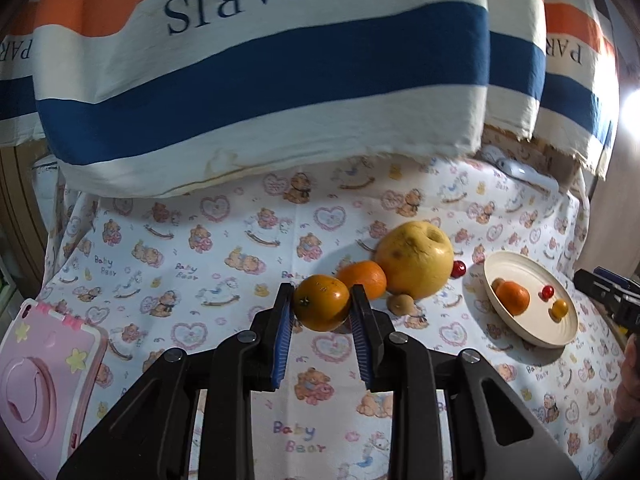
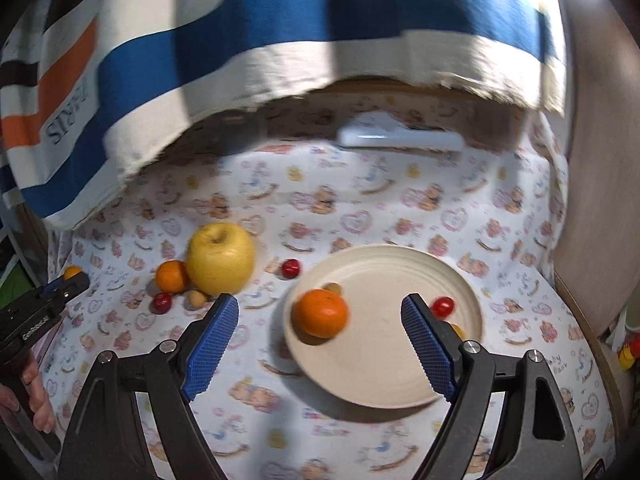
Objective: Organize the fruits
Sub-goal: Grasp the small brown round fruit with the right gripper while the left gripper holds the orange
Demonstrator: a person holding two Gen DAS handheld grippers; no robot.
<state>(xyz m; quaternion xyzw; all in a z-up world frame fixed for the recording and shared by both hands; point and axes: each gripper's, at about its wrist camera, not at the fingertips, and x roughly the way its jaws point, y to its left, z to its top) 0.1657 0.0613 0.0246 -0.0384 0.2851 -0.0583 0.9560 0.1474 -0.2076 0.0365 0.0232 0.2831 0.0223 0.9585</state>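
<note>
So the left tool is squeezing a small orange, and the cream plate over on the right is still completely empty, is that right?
Not quite. The left tool does grip a small orange between its fingers, but the cream plate is not empty. The right wrist view shows an orange, a red cherry tomato and a small brownish fruit on it; the left wrist view adds a small yellow one.

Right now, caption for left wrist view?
Left gripper clamps an orange fruit above the printed cloth, plate at right.
</note>
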